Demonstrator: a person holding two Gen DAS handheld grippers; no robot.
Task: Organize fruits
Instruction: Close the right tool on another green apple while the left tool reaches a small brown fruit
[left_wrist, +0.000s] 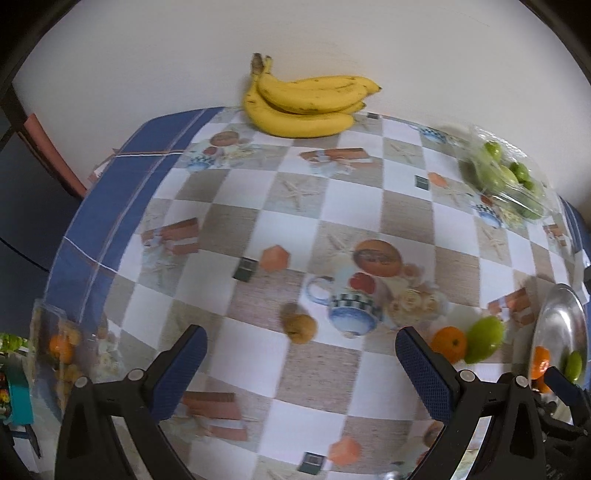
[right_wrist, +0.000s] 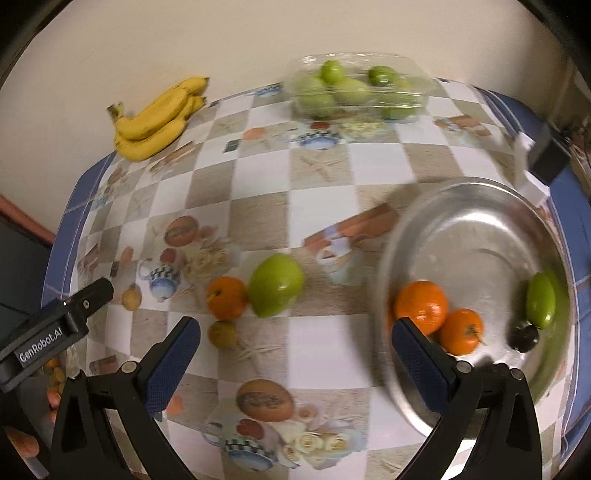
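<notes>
Right gripper (right_wrist: 295, 347) empty, spread; orange (right_wrist: 226, 297) just ahead-left.

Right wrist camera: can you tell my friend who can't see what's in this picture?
An open two-finger gripper hangs over a checkered tablecloth with fruit on it. A metal plate on the right holds two oranges, a green fruit and a small dark fruit. Left of it lie an orange and a green fruit; bananas lie far back.
</notes>
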